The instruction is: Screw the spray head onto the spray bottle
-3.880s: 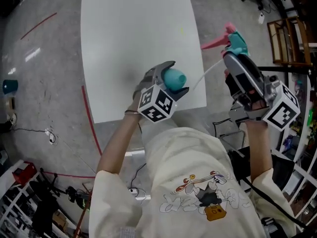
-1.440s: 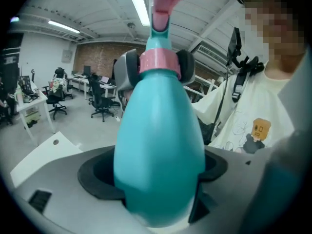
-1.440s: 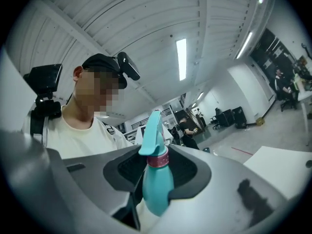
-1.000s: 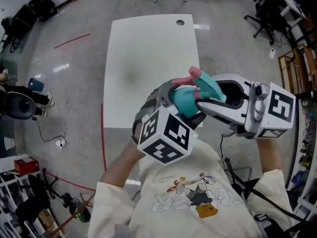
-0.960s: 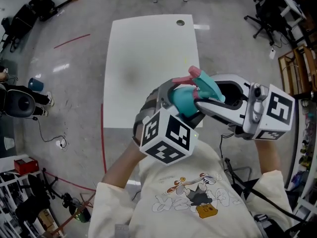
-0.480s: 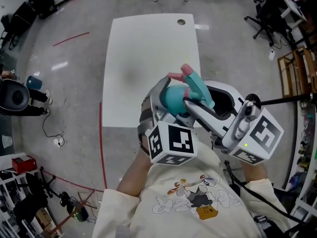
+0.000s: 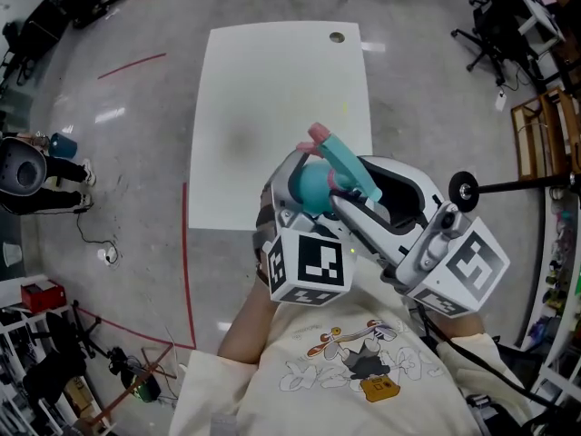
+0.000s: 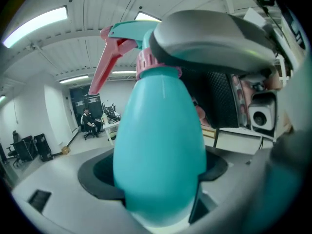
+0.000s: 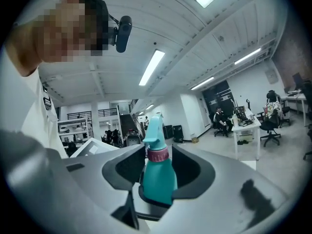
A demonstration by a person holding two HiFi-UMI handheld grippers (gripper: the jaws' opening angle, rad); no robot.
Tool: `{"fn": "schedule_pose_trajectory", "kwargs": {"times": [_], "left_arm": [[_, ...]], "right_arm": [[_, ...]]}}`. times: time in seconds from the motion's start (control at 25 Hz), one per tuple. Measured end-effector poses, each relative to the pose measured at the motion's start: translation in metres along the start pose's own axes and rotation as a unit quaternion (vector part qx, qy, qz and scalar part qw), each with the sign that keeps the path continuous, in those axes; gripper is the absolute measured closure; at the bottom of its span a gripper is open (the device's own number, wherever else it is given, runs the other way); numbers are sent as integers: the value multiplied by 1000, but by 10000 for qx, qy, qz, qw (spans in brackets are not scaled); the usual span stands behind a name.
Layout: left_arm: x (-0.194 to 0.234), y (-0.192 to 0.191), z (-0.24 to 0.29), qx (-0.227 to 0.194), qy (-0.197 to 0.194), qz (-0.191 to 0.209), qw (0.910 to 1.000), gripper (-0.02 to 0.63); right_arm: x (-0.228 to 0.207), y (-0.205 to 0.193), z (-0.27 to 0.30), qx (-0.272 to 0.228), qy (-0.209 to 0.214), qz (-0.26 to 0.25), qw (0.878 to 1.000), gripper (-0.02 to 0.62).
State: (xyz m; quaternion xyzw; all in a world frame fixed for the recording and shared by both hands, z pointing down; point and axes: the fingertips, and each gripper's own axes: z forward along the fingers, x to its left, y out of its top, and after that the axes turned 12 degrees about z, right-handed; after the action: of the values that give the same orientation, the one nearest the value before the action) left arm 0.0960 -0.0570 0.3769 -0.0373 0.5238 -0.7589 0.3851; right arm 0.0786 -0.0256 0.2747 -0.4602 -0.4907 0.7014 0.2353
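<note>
**Tightening the spray head onto the bottle**

Holding duty falls to the left gripper (image 7: 307, 182). Its jaws stand wide and are clamped on the rounded belly of the teal spray bottle (image 8: 161, 145), which is carried in the air above the near edge of the white table (image 7: 272, 89). The spray head (image 7: 347, 159) already sits on the bottle neck, and its pink collar (image 8: 157, 65) meets the bottle shoulder. The pink trigger (image 8: 105, 65) juts out to one side.

The right gripper (image 9: 158, 172) comes in from the side. Its jaws are set around the spray head near the collar and have just opened a very small amount. The pads look to be in contact with the head, so this reads as a grip, though a light one.

Step in hand: threading the collar down. How far the thread has run cannot be told from these views.

Next move, as judged:
1. Keep the left jaws firm so that the bottle cannot spin.
2. Confirm that the right jaws bite on the head, or re-grip closer to the collar.
3. Turn the right gripper about the bottle's long axis, keeping the head square to the neck to avoid cross-threading.
</note>
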Motion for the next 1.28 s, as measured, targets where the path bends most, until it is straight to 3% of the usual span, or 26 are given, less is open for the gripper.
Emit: {"fn": "schedule_pose_trajectory", "kwargs": {"times": [0.16, 0.36, 0.6, 0.8, 1.04, 1.12, 1.28], "left_arm": [[2, 7, 8, -104, -171, 94, 9998, 175], [-6, 28, 18, -486, -1118, 368, 9919, 175], [-28, 39, -17, -1003, -2215, 687, 9675, 175], [-54, 47, -27, -1040, -2490, 1042, 9572, 175], [-74, 50, -26, -1050, -2721, 1222, 9487, 175], [-76, 48, -23, -1037, -2768, 1191, 9479, 175], [-72, 46, -16, -935, -2726, 968, 9527, 175]], "right_arm": [[-6, 3, -9, 215, 423, -41, 9989, 400], [-6, 18, -27, 450, 1504, -211, 9874, 388], [12, 18, -38, 786, 2611, -217, 9619, 388], [25, 16, -48, 1069, 3401, -232, 9340, 388], [34, 9, -56, 1360, 3805, -339, 9141, 415], [33, 9, -56, 1332, 3812, -457, 9137, 451], [26, 10, -51, 1241, 3613, -657, 9218, 460]]}}
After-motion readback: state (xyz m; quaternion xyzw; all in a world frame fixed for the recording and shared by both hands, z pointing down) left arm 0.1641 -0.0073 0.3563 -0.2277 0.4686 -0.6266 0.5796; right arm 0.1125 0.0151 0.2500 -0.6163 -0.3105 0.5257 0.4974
